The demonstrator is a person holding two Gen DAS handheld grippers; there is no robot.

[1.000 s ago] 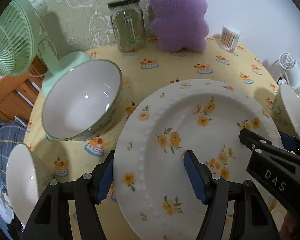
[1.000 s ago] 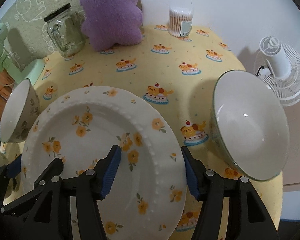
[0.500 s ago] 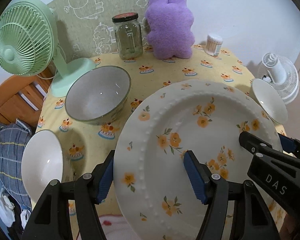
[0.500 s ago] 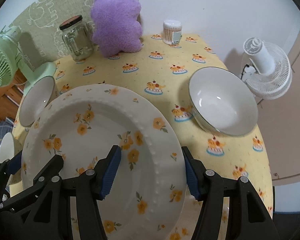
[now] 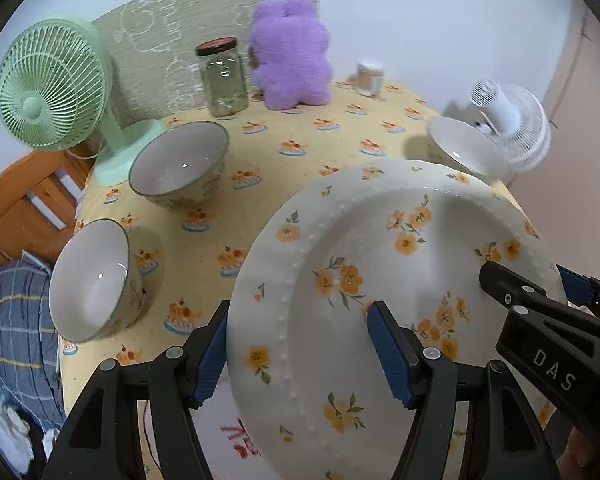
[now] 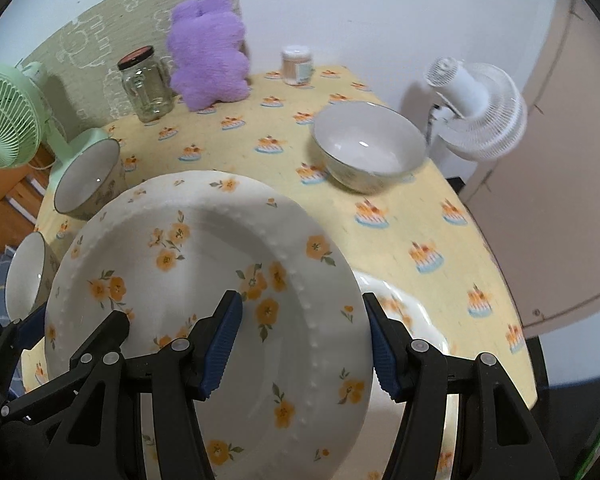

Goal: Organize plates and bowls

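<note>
Now both grippers, left (image 5: 300, 350) and right (image 6: 304, 340), are still clamping the floral plate (image 5: 380, 280), carrying it higher and farther back above the yellow tablecloth (image 5: 300, 152).

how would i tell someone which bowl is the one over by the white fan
Start at the white fan beside the yellow tablecloth's edge. The bowl just in front of it stands alone; the other two bowls sit across the table near the green fan.

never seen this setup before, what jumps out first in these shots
A big white plate with orange flowers fills the foreground, its opposite rims clamped by the left gripper and right gripper above the yellow cake-print tablecloth. Behind, a purple plush toy stands by the wall.
</note>
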